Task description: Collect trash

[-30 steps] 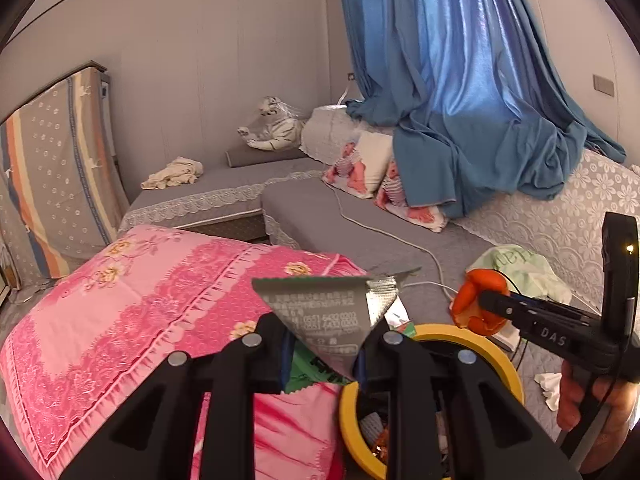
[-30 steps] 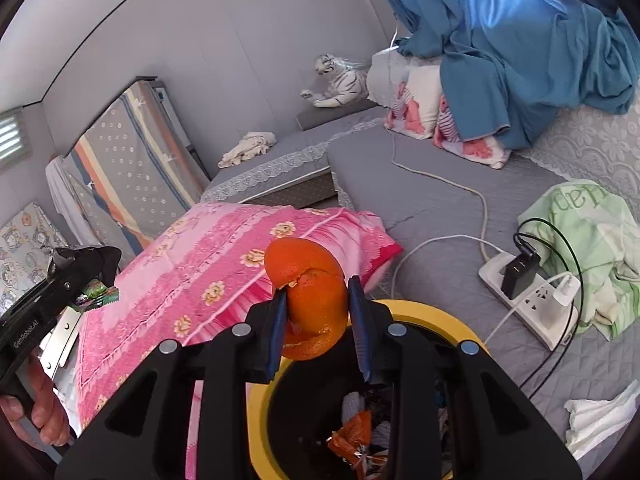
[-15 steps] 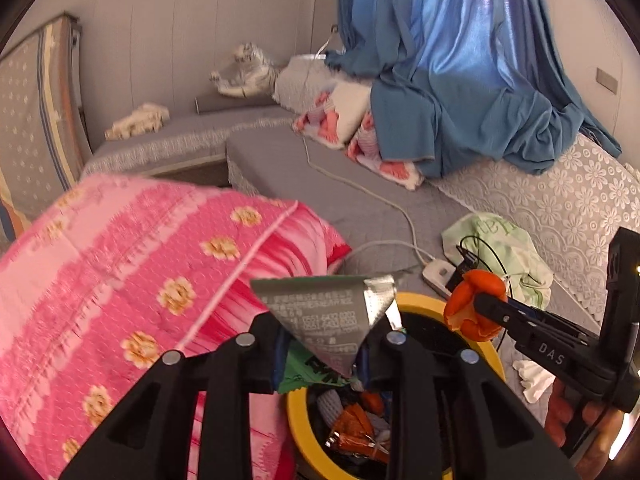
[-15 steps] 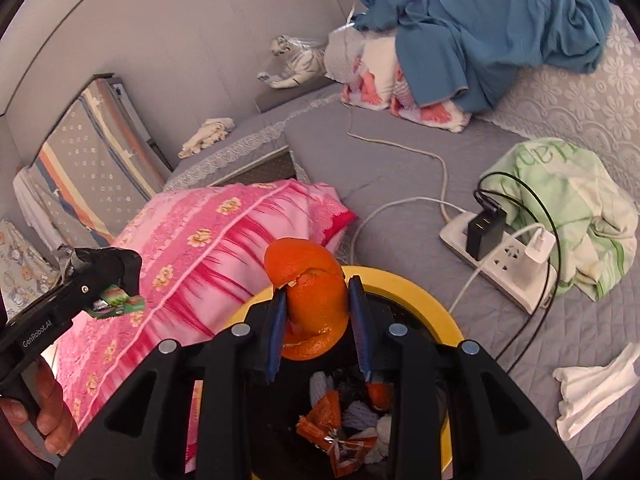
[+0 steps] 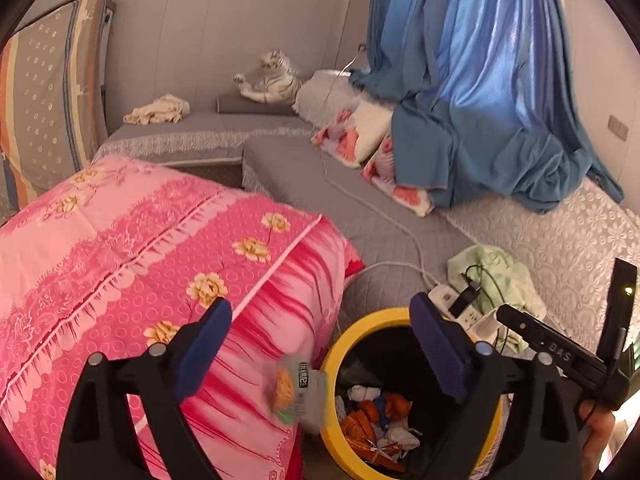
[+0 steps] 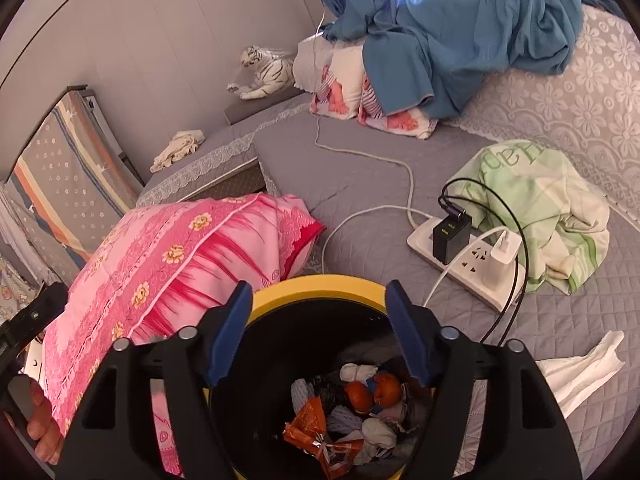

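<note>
A yellow-rimmed black trash bin [image 5: 356, 316] [image 6: 320, 282] stands on the grey bed, holding several bits of trash. My left gripper [image 5: 320, 320] is open above the bin's left rim; a blurred silver snack wrapper [image 5: 300, 392] hangs in the air by that rim, free of the fingers. My right gripper [image 6: 318, 300] is open and empty right over the bin. Orange peel [image 6: 374, 392] lies inside among wrappers and tissues. A white tissue [image 6: 580, 368] lies on the bed to the right of the bin.
A pink floral quilt [image 5: 140, 260] [image 6: 172, 256] presses against the bin's left side. A white power strip [image 6: 468, 264] with chargers and cables lies just right of the bin, beside a green cloth [image 6: 540, 200]. Blue curtain [image 5: 480, 100] and pillows sit at the back.
Both grippers have opened. The orange peel has dropped from the right gripper into the bin. The silver wrapper has left the left gripper and is falling by the bin's rim.
</note>
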{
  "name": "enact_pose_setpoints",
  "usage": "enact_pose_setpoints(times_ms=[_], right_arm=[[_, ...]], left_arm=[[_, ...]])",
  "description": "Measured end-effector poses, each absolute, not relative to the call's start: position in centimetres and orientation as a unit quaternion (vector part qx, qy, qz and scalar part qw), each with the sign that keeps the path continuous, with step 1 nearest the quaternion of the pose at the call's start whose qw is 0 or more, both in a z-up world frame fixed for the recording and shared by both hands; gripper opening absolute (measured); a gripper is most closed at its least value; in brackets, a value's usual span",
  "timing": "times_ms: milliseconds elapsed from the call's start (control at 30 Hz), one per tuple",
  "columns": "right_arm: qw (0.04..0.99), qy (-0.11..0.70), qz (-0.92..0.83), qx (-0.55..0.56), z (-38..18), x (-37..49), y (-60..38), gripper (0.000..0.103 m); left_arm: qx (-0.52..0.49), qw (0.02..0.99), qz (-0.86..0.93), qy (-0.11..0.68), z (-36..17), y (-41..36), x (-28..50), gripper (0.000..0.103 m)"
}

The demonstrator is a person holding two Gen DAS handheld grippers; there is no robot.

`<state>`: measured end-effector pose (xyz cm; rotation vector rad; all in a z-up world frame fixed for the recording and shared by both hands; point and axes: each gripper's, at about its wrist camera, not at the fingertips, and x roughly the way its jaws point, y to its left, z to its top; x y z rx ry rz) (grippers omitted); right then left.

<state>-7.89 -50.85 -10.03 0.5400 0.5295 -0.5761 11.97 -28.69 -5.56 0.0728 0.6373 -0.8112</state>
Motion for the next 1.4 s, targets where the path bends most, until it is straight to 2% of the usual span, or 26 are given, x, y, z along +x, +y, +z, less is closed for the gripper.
enact_pose_setpoints(times_ms=[167,333,533,800,1100,1400], right_arm=[[0.898,0.238,-0.273,0.249,-8.4,-8.1,-49.6,0.070],[0.909,0.222,-0.264,0.231,-6.9,-8.0,-48.3,0.085],[0.912,0.209,-0.287,0.205,-5.9,-6.4,-46.2,0.094],[0.942,0.190,-0.236,0.147,-4.6,-2.2,-40.1,0.094],[0.976,0.171,-0.106,0.088,-3.3,2.0,-29.1,0.094],[0.986,0.141,-0.056,0.065,-1.1,2.4,-22.1,0.094]], left_arm=[[0.010,0.880,-0.384,0.279,-3.9,-26.3,11.7,0.094],[-0.005,0.907,-0.352,0.233,-2.1,-22.5,11.4,0.095],[-0.025,0.940,-0.281,0.191,-0.9,-16.5,11.4,0.095],[-0.025,0.982,-0.133,0.133,0.3,-8.0,10.5,0.095],[-0.025,0.988,-0.008,0.155,-0.3,-0.6,8.8,0.095],[-0.042,0.989,0.038,0.136,0.8,3.6,5.3,0.095]])
